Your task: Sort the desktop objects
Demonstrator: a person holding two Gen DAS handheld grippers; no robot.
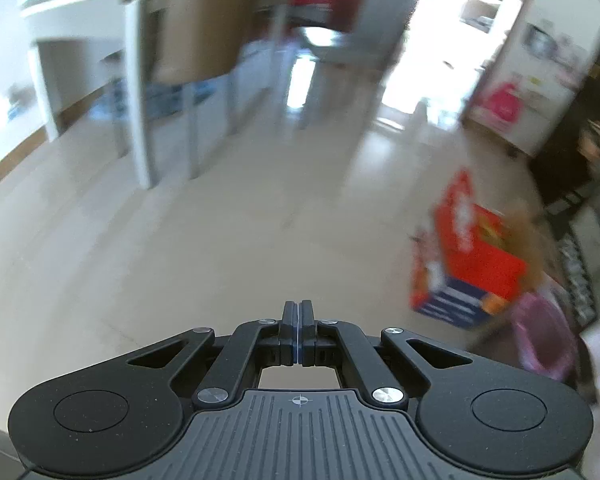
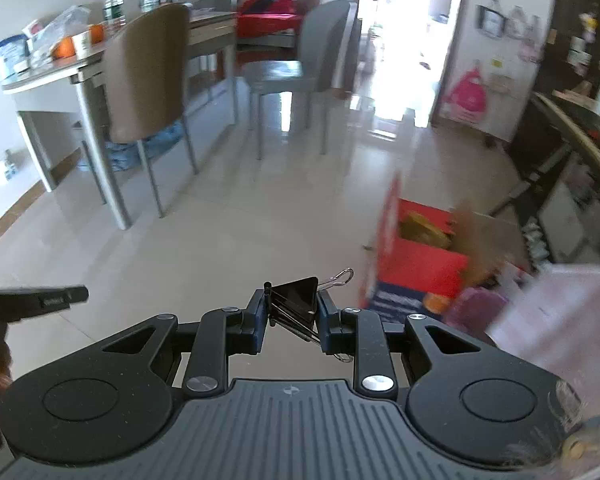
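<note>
My right gripper [image 2: 291,312] is shut on a black binder clip [image 2: 298,300], whose silver wire handles stick out past the right finger and below the pads. It hangs above the pale tiled floor, away from any desk. My left gripper [image 1: 298,320] is shut with its pads pressed together and nothing between them; the left wrist view is blurred. At the left edge of the right wrist view a black finger of the left gripper [image 2: 60,298] juts in, with a person's fingers below it.
A red cardboard box [image 2: 416,256] stands open on the floor at the right, also the red box [image 1: 472,256] in the left view. A dining table [image 2: 112,62] with clutter, a brown chair [image 2: 148,72] and a grey chair [image 2: 300,60] stand behind. Pink cloth [image 2: 556,312] lies at right.
</note>
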